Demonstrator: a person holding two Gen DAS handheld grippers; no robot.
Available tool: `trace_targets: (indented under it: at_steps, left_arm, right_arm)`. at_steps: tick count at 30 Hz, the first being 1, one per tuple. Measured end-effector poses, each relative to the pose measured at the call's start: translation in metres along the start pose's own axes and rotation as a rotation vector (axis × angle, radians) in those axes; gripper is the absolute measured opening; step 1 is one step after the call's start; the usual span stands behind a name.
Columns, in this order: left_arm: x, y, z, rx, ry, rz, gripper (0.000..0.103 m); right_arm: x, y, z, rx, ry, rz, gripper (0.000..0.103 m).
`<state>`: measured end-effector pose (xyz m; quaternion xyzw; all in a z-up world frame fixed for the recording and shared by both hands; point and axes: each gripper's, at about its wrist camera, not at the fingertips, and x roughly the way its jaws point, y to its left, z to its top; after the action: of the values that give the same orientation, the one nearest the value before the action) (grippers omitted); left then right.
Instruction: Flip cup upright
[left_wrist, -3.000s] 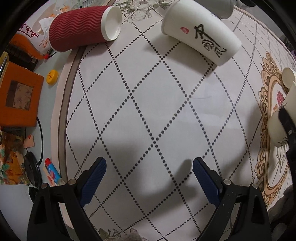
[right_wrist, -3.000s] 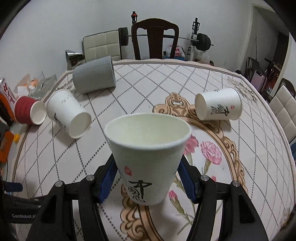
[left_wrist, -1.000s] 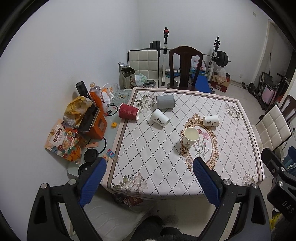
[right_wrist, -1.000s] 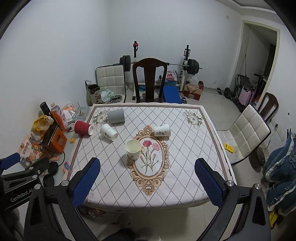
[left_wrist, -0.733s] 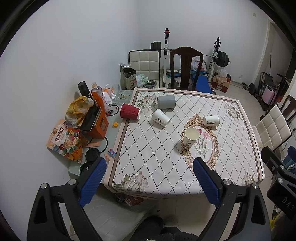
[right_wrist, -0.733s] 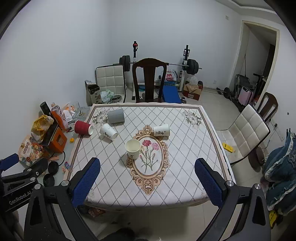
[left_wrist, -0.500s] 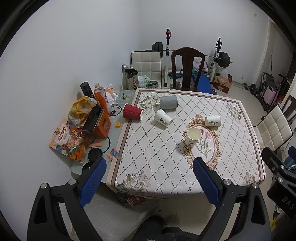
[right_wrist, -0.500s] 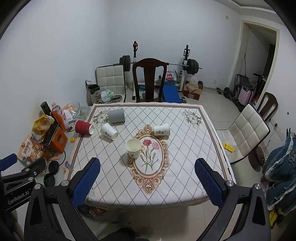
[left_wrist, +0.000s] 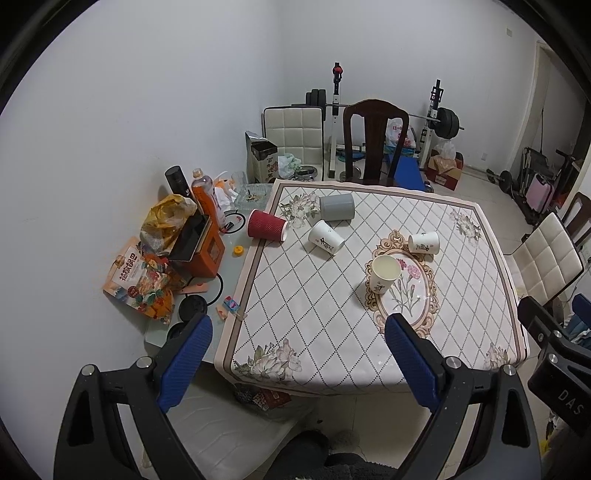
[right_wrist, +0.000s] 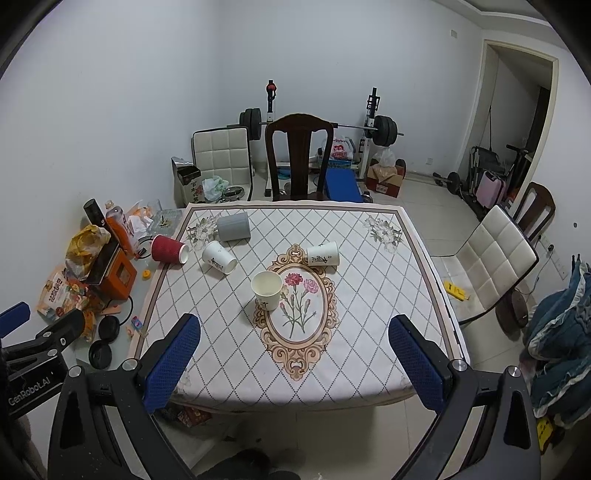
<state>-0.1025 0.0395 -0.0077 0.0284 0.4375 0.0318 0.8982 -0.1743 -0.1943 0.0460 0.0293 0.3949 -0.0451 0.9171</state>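
One cup (right_wrist: 266, 288) upright on our table (right_wrist: 369, 295) | four cups (right_wrist: 226, 227) on their sides | left tongs (left_wrist: 297, 360) spread, empty | right tongs (right_wrist: 293, 360) spread, empty

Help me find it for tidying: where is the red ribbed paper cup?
In the right wrist view, the red ribbed paper cup lies on its side at the table's far-left edge, beside a white cup.

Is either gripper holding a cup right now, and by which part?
Nothing is held. The left gripper and right gripper are both open and empty, well back from the upright cup.
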Motion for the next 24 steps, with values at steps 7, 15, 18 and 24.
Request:
trace_targets:
  at_steps: [7,15,18,24]
  left_arm:
    - [-0.003,0.000,-0.001,-0.004,-0.006,0.003,0.095]
    - [-0.007,-0.001,-0.003,-0.006,-0.007,0.004,0.095]
    - [-0.008,-0.001,-0.003,-0.006,-0.006,0.002,0.095]
    - [-0.008,-0.001,-0.004,-0.003,-0.008,0.002,0.095]
  right_arm:
    - [-0.005,-0.002,0.000,-0.005,-0.006,0.006,0.103]
    - [-0.008,-0.002,0.000,-0.008,-0.002,0.011,0.103]
    - [-0.010,-0.002,-0.001,-0.013,0.003,0.019,0.103]
    - [-0.010,-0.002,-0.003,-0.023,0.009,0.032,0.103]
